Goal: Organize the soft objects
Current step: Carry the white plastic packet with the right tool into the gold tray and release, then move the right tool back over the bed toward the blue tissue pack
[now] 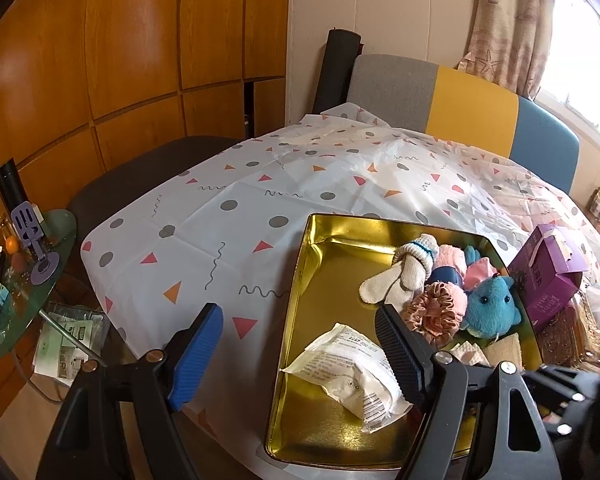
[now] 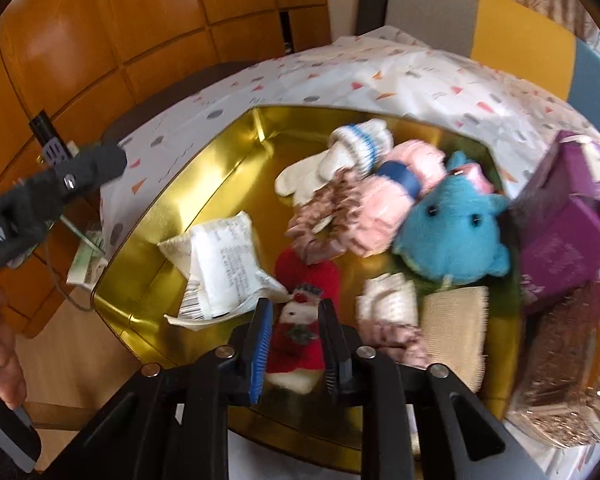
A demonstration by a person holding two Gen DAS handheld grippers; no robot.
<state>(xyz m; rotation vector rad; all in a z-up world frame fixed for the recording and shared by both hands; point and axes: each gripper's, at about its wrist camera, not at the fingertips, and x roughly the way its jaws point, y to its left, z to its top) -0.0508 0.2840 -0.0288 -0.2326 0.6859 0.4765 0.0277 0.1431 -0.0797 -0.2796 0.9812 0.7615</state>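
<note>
On the table, a white plastic cloth printed with grey dots and coloured triangles lies under a shallow rectangular gold metal tin, which holds the soft things. A purple cardboard box stands just beside the tin's right wall. Inside the tin, a fluffy blue plush animal sits against the right side, touching a pink ruffled scrunchie and a cream knitted glove with a blue-striped cuff. A crinkled white plastic packet with printed text lies alone on the tin's near floor. The left gripper hovers over the tin's near left corner, its jaws wide apart with nothing between them. The right gripper points down into the tin, its jaws clamped on a small red and white felt Santa ornament, beside a folded pink and white cloth.
</note>
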